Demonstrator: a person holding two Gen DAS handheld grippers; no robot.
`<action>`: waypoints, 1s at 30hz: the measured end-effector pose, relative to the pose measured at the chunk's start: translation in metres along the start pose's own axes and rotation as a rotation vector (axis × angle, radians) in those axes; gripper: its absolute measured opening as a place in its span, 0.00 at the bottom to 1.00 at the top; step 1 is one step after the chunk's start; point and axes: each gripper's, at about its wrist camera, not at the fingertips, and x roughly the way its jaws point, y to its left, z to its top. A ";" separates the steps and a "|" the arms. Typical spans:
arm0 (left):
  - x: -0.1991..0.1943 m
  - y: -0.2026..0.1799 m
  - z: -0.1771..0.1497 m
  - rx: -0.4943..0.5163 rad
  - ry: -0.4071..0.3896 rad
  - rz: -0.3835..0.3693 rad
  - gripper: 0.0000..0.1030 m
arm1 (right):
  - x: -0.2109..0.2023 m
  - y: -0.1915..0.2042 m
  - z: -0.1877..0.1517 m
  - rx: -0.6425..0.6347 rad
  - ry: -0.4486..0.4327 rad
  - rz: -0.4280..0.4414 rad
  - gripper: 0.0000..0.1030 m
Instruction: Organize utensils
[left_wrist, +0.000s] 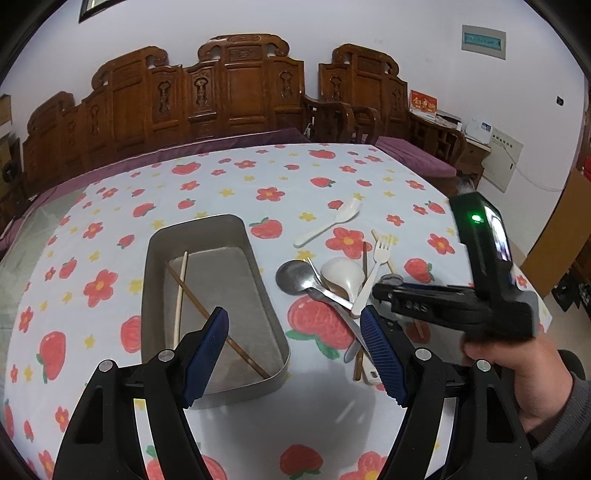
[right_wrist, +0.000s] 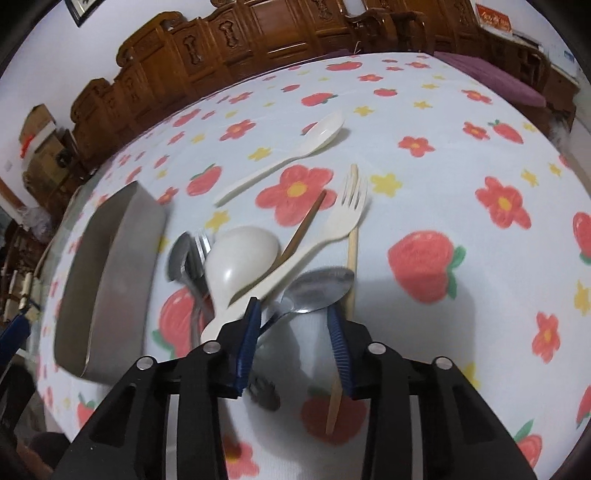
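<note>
A grey metal tray (left_wrist: 155, 280) holds a pale chopstick (left_wrist: 180, 295) and a dark chopstick (left_wrist: 192, 299) that cross. My left gripper (left_wrist: 295, 350) is open and empty above the tray's near right corner. To the right lies a pile: a metal spoon (left_wrist: 295, 277), a white ladle spoon (left_wrist: 341, 275), a white plastic fork (left_wrist: 376, 266). My right gripper (right_wrist: 293, 321) is open, its fingers around a small metal spoon (right_wrist: 317, 288) without closing on it. A pale chopstick (right_wrist: 351, 266) and a brown chopstick (right_wrist: 304, 227) lie under the fork (right_wrist: 332, 229).
A white plastic spoon (left_wrist: 328, 223) lies apart behind the pile; it also shows in the right wrist view (right_wrist: 288, 155). The tray's side (right_wrist: 122, 266) is left of the pile. A carved wooden bench (left_wrist: 221, 96) stands behind the flower-print table (left_wrist: 92, 221).
</note>
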 end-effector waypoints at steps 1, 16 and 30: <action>-0.001 -0.002 0.000 0.004 0.000 -0.003 0.69 | 0.001 0.002 0.001 -0.008 0.000 -0.016 0.34; 0.004 -0.016 -0.004 0.038 0.015 -0.006 0.69 | -0.013 0.003 0.002 -0.045 -0.041 0.037 0.07; 0.029 -0.040 -0.021 0.090 0.072 0.006 0.69 | -0.064 -0.031 0.019 -0.085 -0.115 0.125 0.02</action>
